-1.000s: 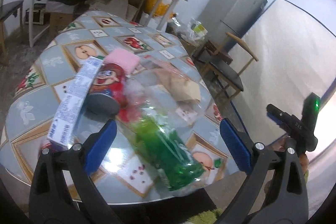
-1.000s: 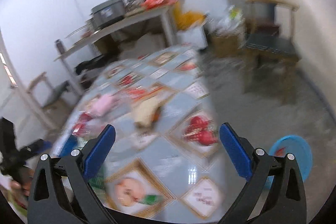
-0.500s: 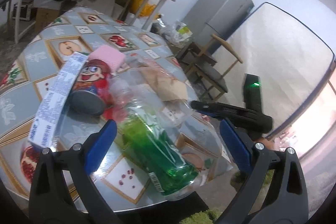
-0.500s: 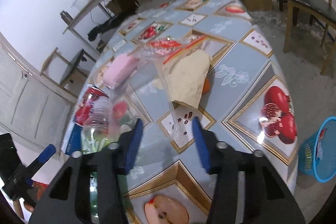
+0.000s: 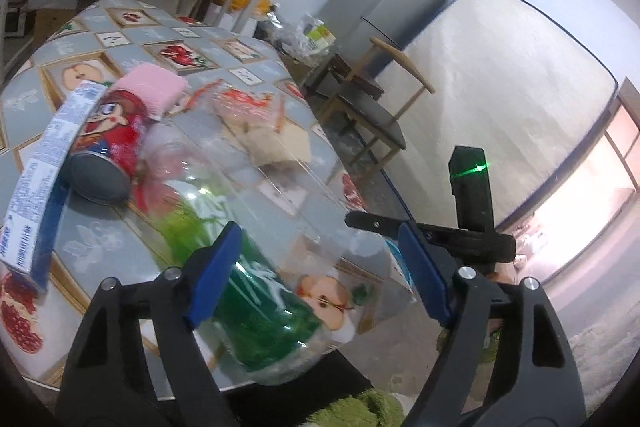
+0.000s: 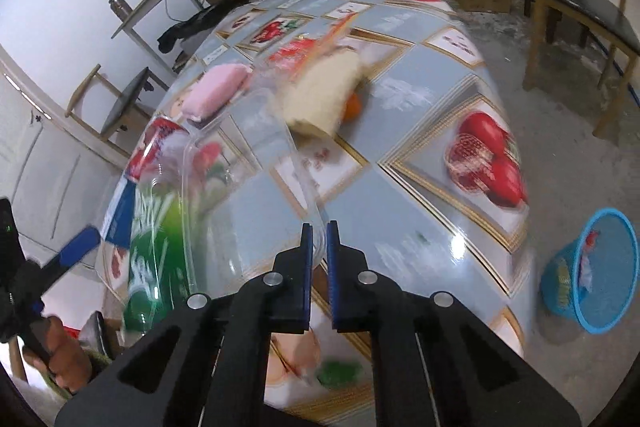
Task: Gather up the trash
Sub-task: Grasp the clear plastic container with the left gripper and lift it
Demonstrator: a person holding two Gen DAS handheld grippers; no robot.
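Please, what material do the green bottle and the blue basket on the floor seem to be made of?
Green bottle: probably clear glossy plastic, since the tablecloth shows through it and white highlights run along it. Blue basket: apparently plastic mesh, matte, with a perforated wall and a solid rim.

Fruit-patterned table (image 6: 420, 203), seemingly littered: bottle (image 5: 256, 291), can (image 5: 108, 155).

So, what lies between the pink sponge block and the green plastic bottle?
A red printed can on its side, behind a clear plastic tray; right wrist view shows it.
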